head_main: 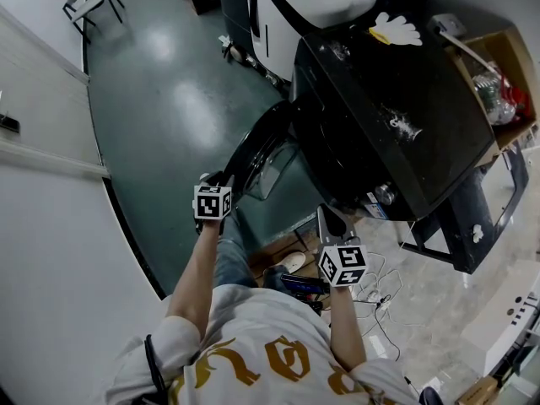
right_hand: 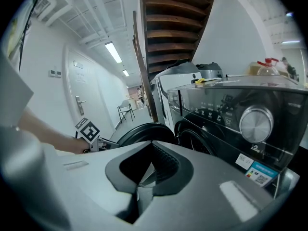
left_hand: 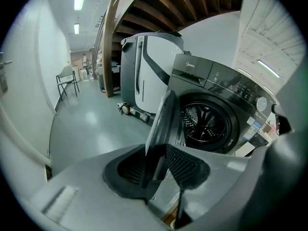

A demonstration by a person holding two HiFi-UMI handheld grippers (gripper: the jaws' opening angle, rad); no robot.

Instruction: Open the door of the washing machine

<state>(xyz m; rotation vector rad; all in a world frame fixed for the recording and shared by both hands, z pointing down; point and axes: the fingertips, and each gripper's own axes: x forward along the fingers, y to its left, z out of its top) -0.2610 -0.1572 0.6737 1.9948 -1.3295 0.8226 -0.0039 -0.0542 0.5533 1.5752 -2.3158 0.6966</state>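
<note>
Held in the left gripper is the free rim of the round, dark-framed door of the black front-loading washing machine. The jaws are closed on that rim, and the door is seen edge-on between them. The door stands open, angled well away from the machine's front, so that the shiny steel drum is exposed inside the round opening. In the head view the door is shown out over the grey-green floor, in front of the machine, with the left gripper at its outer edge.

The right gripper is held near the machine's front, below the control panel side. Its jaws are drawn together and nothing is held between them.

The door is judged to be stiff and fairly heavy, turning only about its hinge. Its smooth rim may prove slippery. The best hold is judged to be the rim farthest from the hinge, where it is gripped now. Any further pull should be guided along the door's arc, not straight outward.
</note>
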